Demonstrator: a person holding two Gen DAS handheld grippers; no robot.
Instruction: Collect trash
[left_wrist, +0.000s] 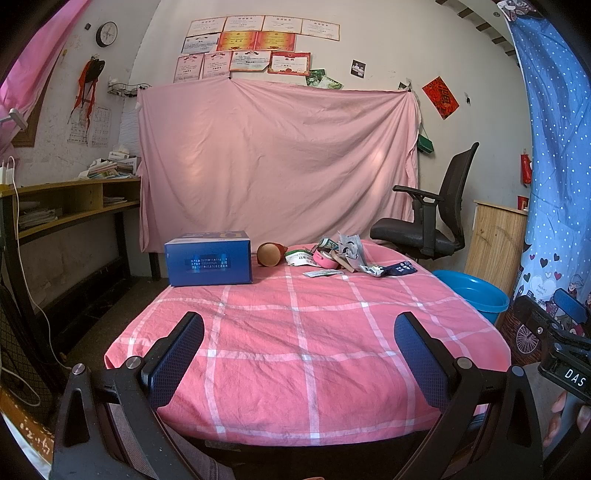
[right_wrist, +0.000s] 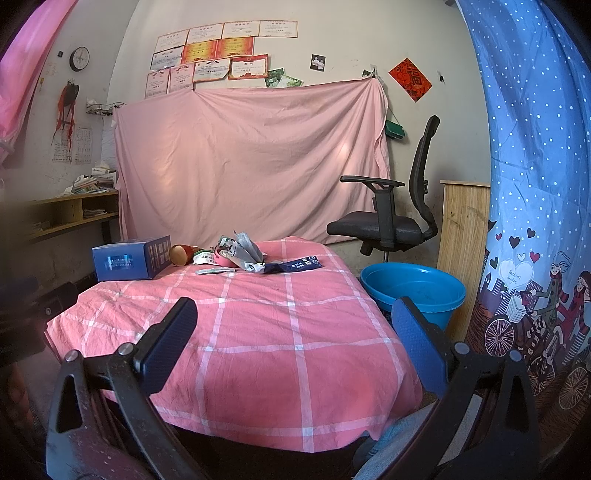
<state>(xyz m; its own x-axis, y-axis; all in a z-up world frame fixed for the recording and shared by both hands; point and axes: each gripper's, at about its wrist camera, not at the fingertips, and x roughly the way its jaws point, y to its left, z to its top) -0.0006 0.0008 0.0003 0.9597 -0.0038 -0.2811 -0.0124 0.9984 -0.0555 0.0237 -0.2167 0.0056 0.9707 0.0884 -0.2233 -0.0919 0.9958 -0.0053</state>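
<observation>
A pile of trash (left_wrist: 340, 254) lies at the far end of the table with the pink checked cloth (left_wrist: 295, 350): crumpled wrappers, a pink tape roll (left_wrist: 325, 261), a dark blue wrapper (left_wrist: 400, 268), a flat packet (left_wrist: 321, 273) and a brown paper cup (left_wrist: 269, 254) on its side. The pile also shows in the right wrist view (right_wrist: 240, 253). A blue plastic tub (right_wrist: 413, 290) stands on the floor right of the table. My left gripper (left_wrist: 299, 354) is open and empty above the near end. My right gripper (right_wrist: 295, 343) is open and empty, also near.
A blue cardboard box (left_wrist: 208, 263) sits at the table's far left. A black office chair (right_wrist: 391, 206) stands behind the tub. A wooden cabinet (right_wrist: 463, 229) and a blue curtain (right_wrist: 535, 184) are at right. A wooden shelf desk (left_wrist: 66, 206) is at left.
</observation>
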